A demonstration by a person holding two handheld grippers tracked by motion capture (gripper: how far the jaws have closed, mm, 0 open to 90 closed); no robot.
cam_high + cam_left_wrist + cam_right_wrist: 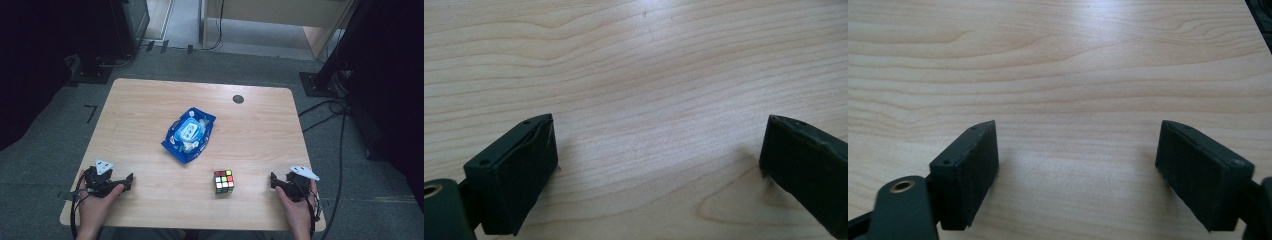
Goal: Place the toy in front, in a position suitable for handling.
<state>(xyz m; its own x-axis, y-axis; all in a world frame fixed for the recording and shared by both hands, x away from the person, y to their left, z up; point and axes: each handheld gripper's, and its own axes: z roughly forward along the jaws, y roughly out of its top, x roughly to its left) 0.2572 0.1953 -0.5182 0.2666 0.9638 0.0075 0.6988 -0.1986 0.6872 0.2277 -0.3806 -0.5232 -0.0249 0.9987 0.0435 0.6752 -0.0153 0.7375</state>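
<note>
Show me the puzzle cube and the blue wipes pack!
Puzzle cube [224, 181], high view, on its top face.
Blue wipes pack [188, 131], high view, on its white lid.

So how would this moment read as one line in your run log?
left gripper: open, empty | right gripper: open, empty | cube: near edge, untouched | wipes pack: table centre

We cannot read the print on the blue pack; it is too small in the high view. The cube shows us its top and one side, its other faces hidden. The person's forearms are cut off by the bottom edge. In the left gripper view the right-hand jaw runs off the frame's edge. The room's corners are too dark to make out.
</note>
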